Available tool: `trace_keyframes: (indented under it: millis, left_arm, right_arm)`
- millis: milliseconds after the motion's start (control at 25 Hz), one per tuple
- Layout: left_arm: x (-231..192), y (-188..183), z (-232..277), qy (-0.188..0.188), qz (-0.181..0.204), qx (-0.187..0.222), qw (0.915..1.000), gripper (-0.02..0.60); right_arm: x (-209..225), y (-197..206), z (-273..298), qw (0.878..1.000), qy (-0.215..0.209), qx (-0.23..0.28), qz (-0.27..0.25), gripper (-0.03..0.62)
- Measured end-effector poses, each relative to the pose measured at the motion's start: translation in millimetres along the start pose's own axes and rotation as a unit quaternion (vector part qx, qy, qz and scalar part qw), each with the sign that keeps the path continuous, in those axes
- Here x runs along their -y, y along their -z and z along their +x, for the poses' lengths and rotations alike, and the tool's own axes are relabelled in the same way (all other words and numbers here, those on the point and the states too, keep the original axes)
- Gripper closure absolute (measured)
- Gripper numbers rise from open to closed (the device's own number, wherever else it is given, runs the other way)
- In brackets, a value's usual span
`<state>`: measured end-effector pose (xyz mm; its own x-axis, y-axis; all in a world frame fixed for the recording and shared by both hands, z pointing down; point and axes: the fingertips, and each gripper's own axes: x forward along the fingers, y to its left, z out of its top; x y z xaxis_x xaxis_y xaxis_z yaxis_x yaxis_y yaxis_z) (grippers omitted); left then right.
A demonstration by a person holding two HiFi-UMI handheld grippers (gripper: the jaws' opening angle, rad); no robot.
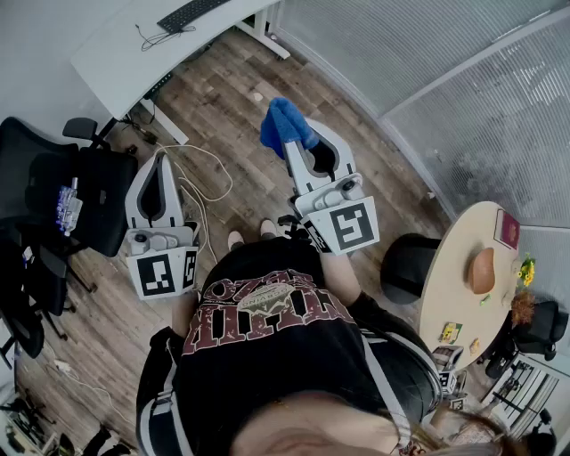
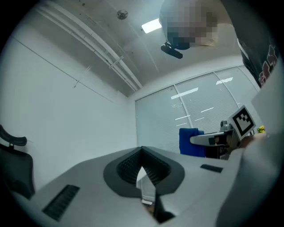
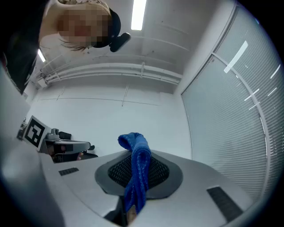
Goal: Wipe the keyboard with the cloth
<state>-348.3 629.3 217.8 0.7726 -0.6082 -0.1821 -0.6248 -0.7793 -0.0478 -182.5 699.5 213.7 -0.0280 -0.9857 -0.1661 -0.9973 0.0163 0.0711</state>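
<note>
Above the wood floor (image 1: 240,98), the person held both tools out in front of the body, well apart from the white worktop (image 1: 116,53) at the top of the head view. The keyboard (image 1: 191,12) lay on that worktop, partly cut off by the upper edge of the view, and neither tool was near it.

The right tool (image 1: 289,134) was clamped on the blue cloth (image 1: 283,123). In the right gripper view the cloth (image 3: 138,170) ran up between the jaws and folded over past their tips. The left tool (image 1: 161,162) sat lower and to the left. The left gripper view showed its jaws together at the tips, with nothing between them and only a thin slit behind. That view also caught the cloth (image 2: 188,141) at the end of the right tool, off to the right against a glass wall with blinds.

A black chair (image 1: 53,191) stood at the left of the floor, and a round table (image 1: 459,276) at the right.
</note>
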Motion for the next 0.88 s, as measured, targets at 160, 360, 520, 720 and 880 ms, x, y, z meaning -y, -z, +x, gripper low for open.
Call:
trace_keyframes:
  millis: [160,360,520,720,880]
  left_arm:
    - [5.4,1.2,3.1,0.001,0.002,0.002,1.0,0.554]
    - [12.9,1.9,7.5,0.0,0.001,0.002,1.0,0.554]
    - [15.6,5.4,11.7,-0.008,0.0,0.0,1.0,0.554]
    - [18.9,8.9,20.1,-0.023,0.002,-0.005,0.9997,0.554]
    - [19.3,15.3,27.5,-0.038,0.004,-0.009,0.9992,0.554]
  right_arm:
    - [3.6,0.8,0.0,1.0,-0.004,0.003,-0.001,0.53]
    - [10.8,1.2,-1.7,1.0,-0.009,0.006,0.003,0.53]
    - [19.9,4.4,-1.7,1.0,-0.014,0.009,0.008,0.53]
    - [39.8,8.2,-1.5,1.0,-0.015,0.006,0.013,0.53]
    - [55.5,18.1,1.6,1.0,-0.02,-0.006,0.002,0.53]
